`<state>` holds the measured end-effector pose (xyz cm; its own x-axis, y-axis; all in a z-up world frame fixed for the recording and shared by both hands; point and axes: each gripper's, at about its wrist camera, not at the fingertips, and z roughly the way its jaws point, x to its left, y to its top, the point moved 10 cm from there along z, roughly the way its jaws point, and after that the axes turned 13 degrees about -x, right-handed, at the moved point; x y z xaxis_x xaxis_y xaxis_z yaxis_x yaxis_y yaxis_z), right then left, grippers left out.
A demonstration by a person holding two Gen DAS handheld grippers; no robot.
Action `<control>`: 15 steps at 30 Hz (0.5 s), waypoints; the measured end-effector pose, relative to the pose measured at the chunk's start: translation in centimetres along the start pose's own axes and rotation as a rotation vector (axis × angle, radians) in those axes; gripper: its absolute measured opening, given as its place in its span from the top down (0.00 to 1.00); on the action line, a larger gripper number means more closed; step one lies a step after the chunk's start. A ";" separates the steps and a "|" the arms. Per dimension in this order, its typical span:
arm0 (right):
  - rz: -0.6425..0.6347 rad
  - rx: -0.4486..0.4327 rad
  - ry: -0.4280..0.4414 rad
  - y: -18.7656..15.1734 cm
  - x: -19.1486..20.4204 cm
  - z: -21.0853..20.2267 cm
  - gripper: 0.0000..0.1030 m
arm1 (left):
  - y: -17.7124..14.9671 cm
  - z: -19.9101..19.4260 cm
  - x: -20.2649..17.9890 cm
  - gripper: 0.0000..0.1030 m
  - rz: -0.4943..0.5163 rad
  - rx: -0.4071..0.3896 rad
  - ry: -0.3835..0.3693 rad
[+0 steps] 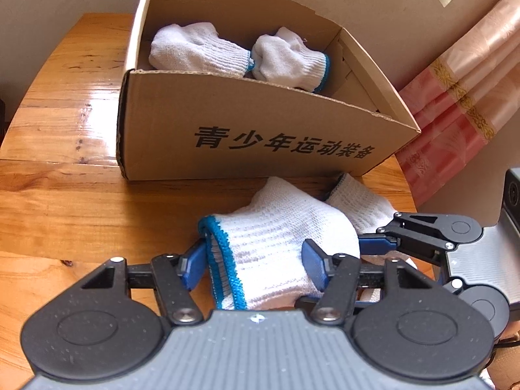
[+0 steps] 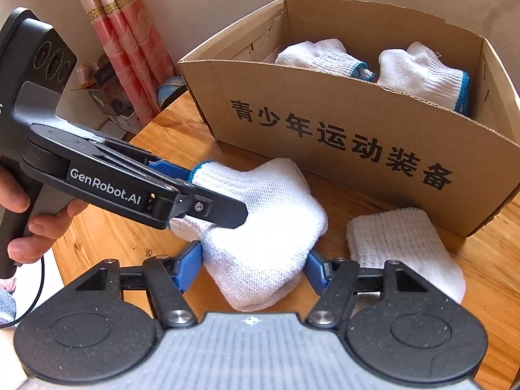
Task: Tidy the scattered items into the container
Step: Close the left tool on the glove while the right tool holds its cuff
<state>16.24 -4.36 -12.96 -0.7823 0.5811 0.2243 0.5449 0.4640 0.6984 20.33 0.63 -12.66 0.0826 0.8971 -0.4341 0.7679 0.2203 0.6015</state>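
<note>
A white knit glove with a blue cuff (image 1: 273, 243) (image 2: 266, 227) lies on the wooden table in front of the cardboard box (image 1: 260, 143) (image 2: 325, 123). My left gripper (image 1: 253, 263) is shut on its cuff end. My right gripper (image 2: 250, 266) is shut on its other end; in the left wrist view it comes in from the right (image 1: 383, 243). A second white glove (image 2: 399, 247) (image 1: 360, 204) lies flat beside it, near the box wall. Two more white gloves (image 1: 201, 48) (image 1: 292, 58) lie inside the box.
The round wooden table (image 1: 65, 195) ends close on the right in the left wrist view. A pink curtain (image 1: 455, 104) hangs behind. Clutter (image 2: 107, 97) sits on the floor beyond the table edge. A hand (image 2: 19, 221) holds the left gripper's handle.
</note>
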 end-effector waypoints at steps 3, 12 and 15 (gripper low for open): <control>-0.017 -0.011 -0.005 0.2 0.5 -0.7 0.31 | 0.1 -0.9 -0.4 0.41 0.008 -0.015 -0.002; -0.050 -0.045 -0.016 0.9 2.1 -2.6 0.31 | 0.3 -3.3 -1.5 0.41 0.030 -0.053 -0.003; -0.052 -0.052 -0.017 0.9 2.4 -3.1 0.31 | 0.3 -3.9 -1.9 0.41 0.044 -0.060 0.000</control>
<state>13.96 -4.60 -9.69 -0.8039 0.5683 0.1753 0.4864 0.4588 0.7436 17.97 0.51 -9.08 0.1154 0.9062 -0.4069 0.7243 0.2035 0.6588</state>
